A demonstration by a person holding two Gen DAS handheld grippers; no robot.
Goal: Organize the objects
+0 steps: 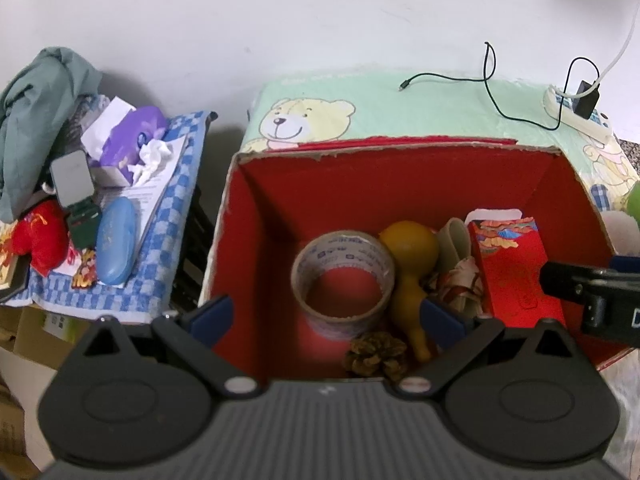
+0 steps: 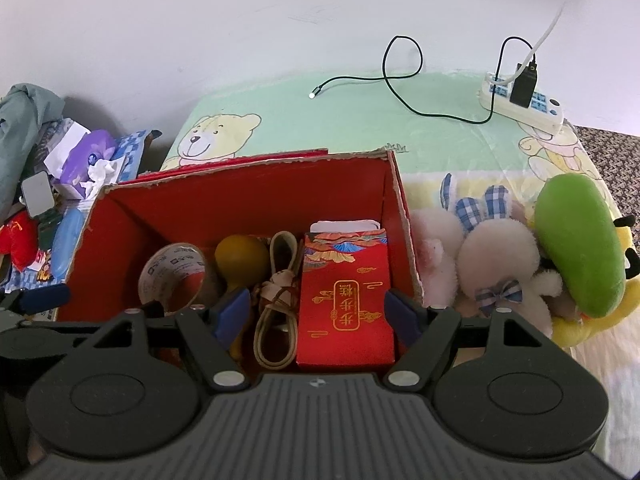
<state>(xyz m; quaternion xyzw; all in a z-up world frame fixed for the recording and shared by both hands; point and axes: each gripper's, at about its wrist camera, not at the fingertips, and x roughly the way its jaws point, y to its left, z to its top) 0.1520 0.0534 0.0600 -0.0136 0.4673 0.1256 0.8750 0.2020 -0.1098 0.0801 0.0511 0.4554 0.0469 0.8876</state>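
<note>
- Box (image 1: 256,216) fills my left wrist view: red walls, torn cardboard rim, sitting directly ahead of my left gripper (image 1: 326,312), whose blue fingers are spread wide and hold nothing.
- Between those fingers I see the tape roll (image 1: 343,276); just to its right lie the yellow gourd (image 1: 410,264) and, nearer me, the pine cone (image 1: 376,354).
- Far to the left of that gripper, on a checked cloth (image 1: 168,216) well apart from the box, sit a blue case (image 1: 116,244) and a red soft toy (image 1: 40,240), not yet sorted.
- My judgement: things are being gathered into the box, and the step in hand is the pause between placings, with both tools empty.
- Through my right wrist view, my right gripper (image 2: 318,314) is also spread, empty, hanging over the red envelope (image 2: 346,300) with a coiled strap (image 2: 280,280) just left of it.
- Beyond its right finger, outside the box wall, lie a white plush toy (image 2: 492,256) and a green plush toy (image 2: 576,244).
- Next I would likely lift clear of the rim, swing right and close on a plush.
- Open room in the box is on its left side; the right wall's ragged edge stands close by my right finger, so I should rise before moving sideways.
</note>
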